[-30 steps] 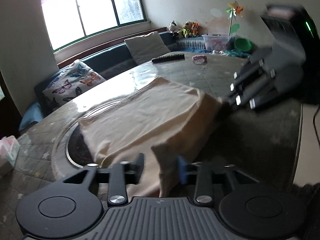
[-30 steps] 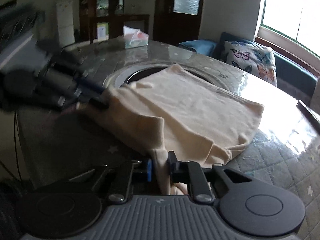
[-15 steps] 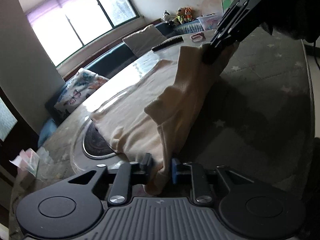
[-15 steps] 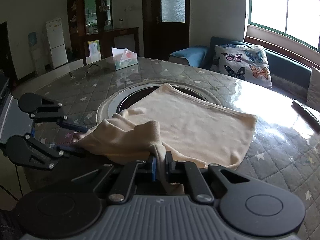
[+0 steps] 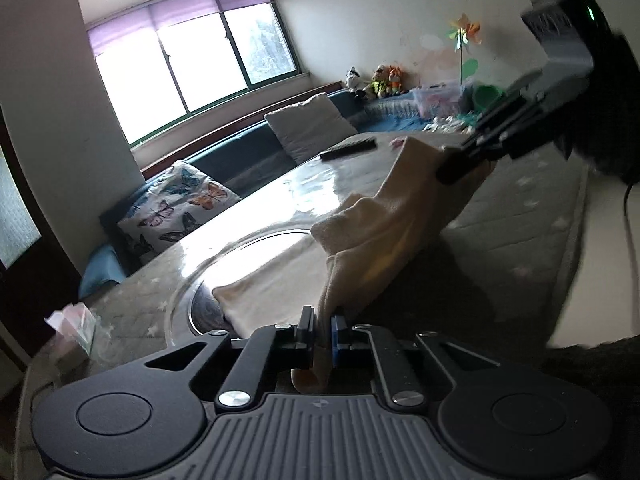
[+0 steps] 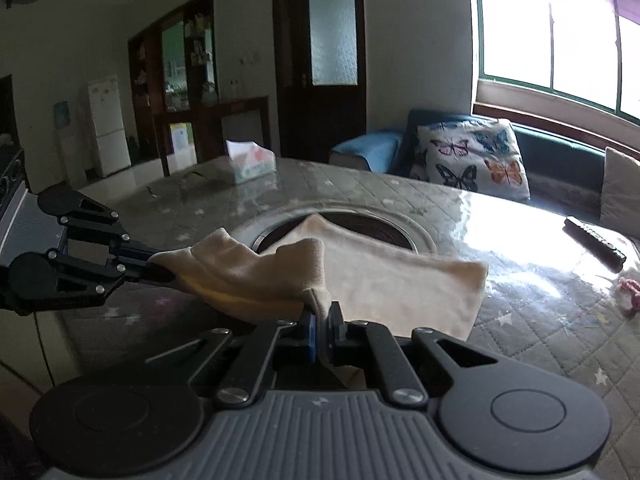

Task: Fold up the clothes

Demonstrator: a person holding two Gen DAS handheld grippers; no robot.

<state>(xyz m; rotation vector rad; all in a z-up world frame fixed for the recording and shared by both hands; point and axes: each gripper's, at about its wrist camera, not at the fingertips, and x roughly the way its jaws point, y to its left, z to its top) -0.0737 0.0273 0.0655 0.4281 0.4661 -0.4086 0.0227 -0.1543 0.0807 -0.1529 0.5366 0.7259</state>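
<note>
— Cloth (image 5: 372,236), where is it now?

— On the table (image 5: 520,216), far half lying flat over the round inset (image 6: 416,236), near edge up in the air between my two tongs. My left tongs (image 5: 320,326) are pinched nearly shut on one near corner, with only fabric between the pads. My right tongs (image 6: 322,330) are closed the same way on the other near corner.

— What has just changed?

— A second ago that near edge hung low, barely off the table, and the cloth showed as a wide flat sheet. Half a second ago I had it raised. Now it is higher and drawn over the flat part: from the left camera far less of the flat sheet shows, and the lifted flap bulges above it. The right tongs, seen from the left, have swung from high overhead down to about table-edge height, further out.

— And from the right side?

— The left tongs (image 6: 160,266) sit higher in that view than before, and the span between the grips sags in a hump.

— Meaning for the fold?

— I judge the fold is mid-carry: both corners held, edge travelling toward the far side, not yet laid down. The sag may crease unless I keep the span taut.
</note>
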